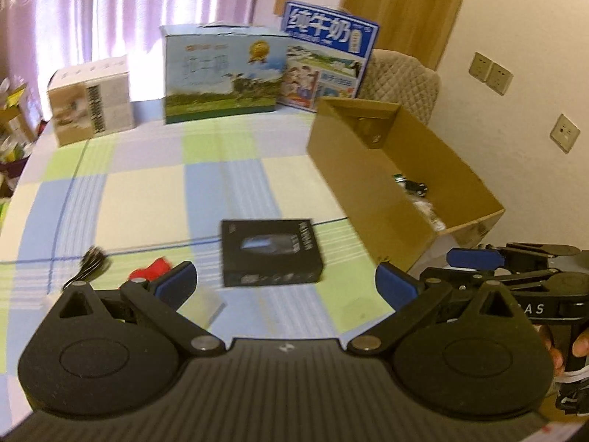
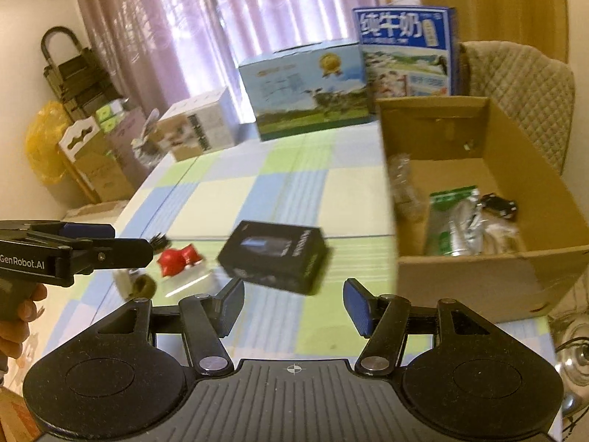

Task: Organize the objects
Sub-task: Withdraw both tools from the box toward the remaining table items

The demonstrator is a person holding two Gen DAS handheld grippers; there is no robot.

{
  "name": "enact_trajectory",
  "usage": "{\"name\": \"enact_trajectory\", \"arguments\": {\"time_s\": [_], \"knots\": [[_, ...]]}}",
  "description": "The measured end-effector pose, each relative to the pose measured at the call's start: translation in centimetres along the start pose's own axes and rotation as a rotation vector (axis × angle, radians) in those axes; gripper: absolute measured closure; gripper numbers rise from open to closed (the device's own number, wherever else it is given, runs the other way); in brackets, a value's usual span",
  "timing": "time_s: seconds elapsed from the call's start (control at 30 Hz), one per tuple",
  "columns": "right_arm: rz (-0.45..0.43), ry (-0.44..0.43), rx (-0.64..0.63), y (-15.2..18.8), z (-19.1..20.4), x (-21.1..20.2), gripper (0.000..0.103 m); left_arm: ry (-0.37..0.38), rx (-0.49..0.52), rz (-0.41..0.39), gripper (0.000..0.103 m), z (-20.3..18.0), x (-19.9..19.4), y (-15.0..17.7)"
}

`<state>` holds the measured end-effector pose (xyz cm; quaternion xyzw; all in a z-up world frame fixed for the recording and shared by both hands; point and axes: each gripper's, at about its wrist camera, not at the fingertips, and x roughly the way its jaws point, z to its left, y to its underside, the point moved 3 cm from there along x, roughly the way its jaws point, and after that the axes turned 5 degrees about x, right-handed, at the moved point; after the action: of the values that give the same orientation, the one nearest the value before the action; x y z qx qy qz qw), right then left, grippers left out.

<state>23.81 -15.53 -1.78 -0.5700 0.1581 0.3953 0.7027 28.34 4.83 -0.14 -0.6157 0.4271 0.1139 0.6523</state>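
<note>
Black box (image 1: 272, 252) on checked cloth (image 1: 147, 191), left gripper (image 1: 285, 285) jaws apart

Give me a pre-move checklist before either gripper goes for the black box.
1. Left gripper open, nothing held: ok.
2. Right gripper open, nothing held: ok.
3. Black box free on the tablecloth, nothing on top: ok.
4. Open cardboard box has bare floor for it: ok; a green packet and small items sit near the front.
5. Red object lies apart from the black box: ok.
6. Views sharp enough for fine alignment: not ok, blurred.
</note>
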Motion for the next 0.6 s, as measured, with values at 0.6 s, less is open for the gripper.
{"name": "enact_trajectory", "arguments": {"time_s": [0.6], "knots": [[0.121, -0.053, -0.042, 3.3, 7.5, 7.2, 0.046, -0.13, -0.111, 0.075, 0.005, 10.3, -2.7, 6.5]]}}
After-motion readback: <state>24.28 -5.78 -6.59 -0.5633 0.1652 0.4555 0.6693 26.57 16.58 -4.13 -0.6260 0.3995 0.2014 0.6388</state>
